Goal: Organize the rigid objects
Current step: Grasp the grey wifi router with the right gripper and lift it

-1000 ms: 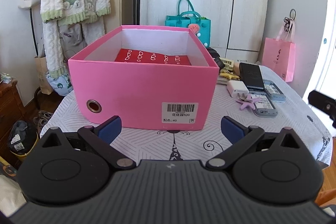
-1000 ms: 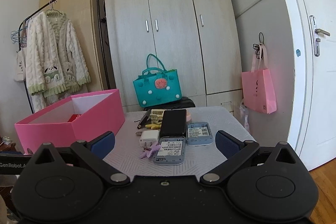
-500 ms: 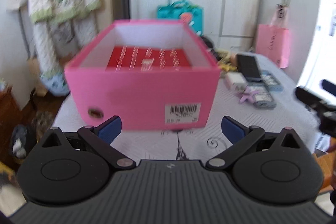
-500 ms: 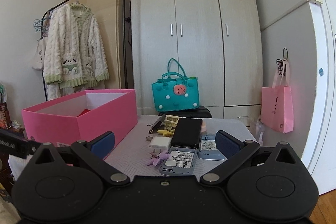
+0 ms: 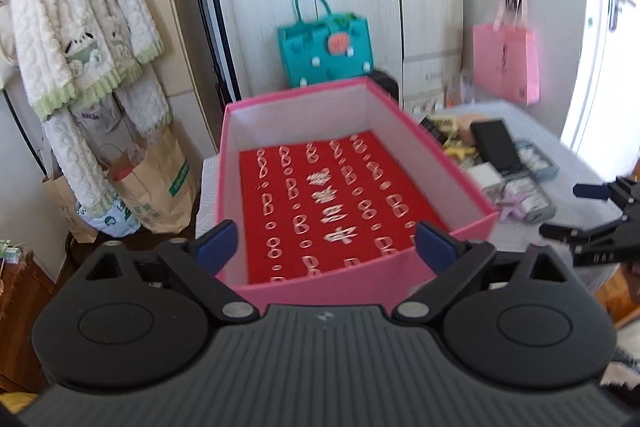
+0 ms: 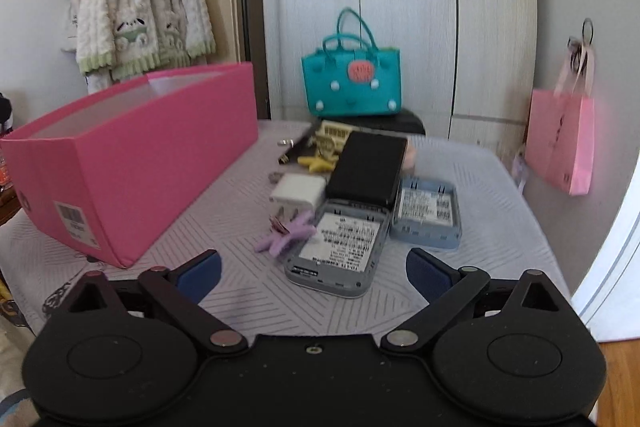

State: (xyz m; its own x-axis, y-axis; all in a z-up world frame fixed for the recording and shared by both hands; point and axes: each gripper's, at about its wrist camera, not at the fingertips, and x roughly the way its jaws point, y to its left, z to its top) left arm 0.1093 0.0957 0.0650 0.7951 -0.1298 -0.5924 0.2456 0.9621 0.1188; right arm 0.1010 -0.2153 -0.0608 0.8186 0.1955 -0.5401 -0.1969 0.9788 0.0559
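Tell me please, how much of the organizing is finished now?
Nothing is sorted yet: the pink box holds only its red liner. Both the left gripper and right gripper are open and empty. The black device, charger and grey cases remain on the table.

Left wrist view motion-blurred: white characters on the red patterned sheet lining the pink cardboard box unreadable. Box's near wall partly hidden behind the left tool body. Pile of small items right of box smeared, individual pieces hard to separate. Right tool cut by right edge, finger spread unclear there. Right wrist view: box interior hidden by its near side wall; barcode label text and labels on the grey flat device too small to read.
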